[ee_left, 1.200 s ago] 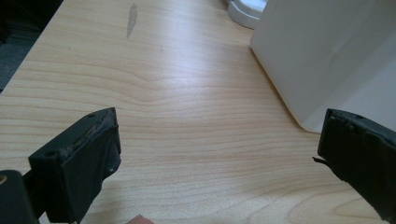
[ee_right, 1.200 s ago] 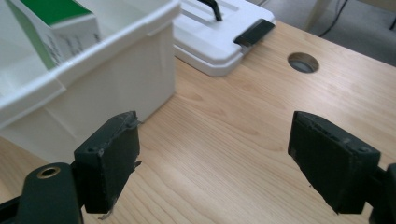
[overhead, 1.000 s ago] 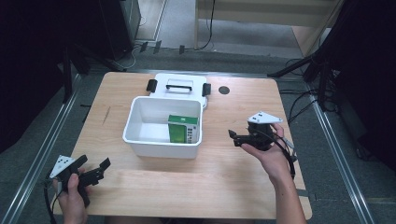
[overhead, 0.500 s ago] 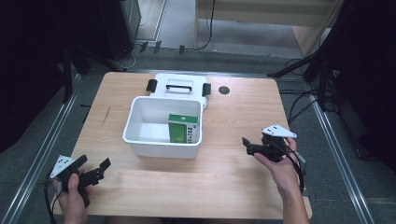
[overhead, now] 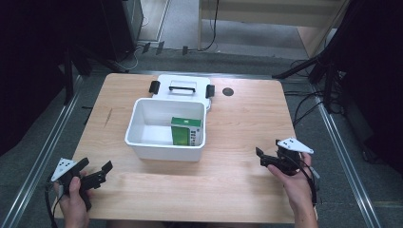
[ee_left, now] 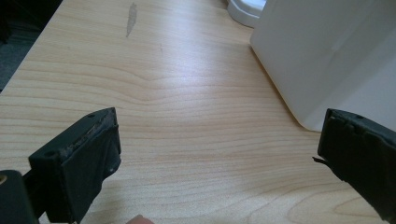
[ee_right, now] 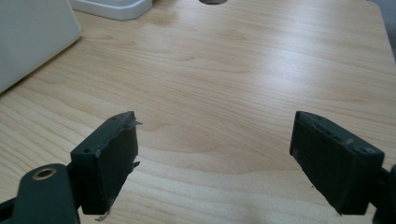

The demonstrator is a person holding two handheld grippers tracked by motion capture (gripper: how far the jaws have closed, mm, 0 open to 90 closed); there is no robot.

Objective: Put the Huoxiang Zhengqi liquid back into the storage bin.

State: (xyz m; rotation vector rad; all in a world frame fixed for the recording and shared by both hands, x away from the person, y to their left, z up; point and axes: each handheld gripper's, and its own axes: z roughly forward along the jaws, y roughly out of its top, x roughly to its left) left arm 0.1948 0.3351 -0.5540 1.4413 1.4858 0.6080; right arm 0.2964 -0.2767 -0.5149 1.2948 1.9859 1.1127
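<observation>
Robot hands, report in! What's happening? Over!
Left gripper open, empty. Right gripper open, empty. Green cardboard box upright inside white plastic bin. Nothing blocking.

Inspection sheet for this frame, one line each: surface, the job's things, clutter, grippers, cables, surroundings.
Surface: light wooden table, a dark streak near its left edge and a round dark hole at the back.
Job's things: open white bin mid-table; a green box stands inside it at the right; the white lid with a handle lies flat behind the bin.
Clutter: nothing seen.
Grippers: left gripper at the front left corner, right gripper at the front right; both have jaws apart, holding nothing, clear of the bin.
Cables: one trails from each gripper; more lie on the floor behind and to the right.
Surroundings: grey floor, metal rails along both sides, dark stands.
</observation>
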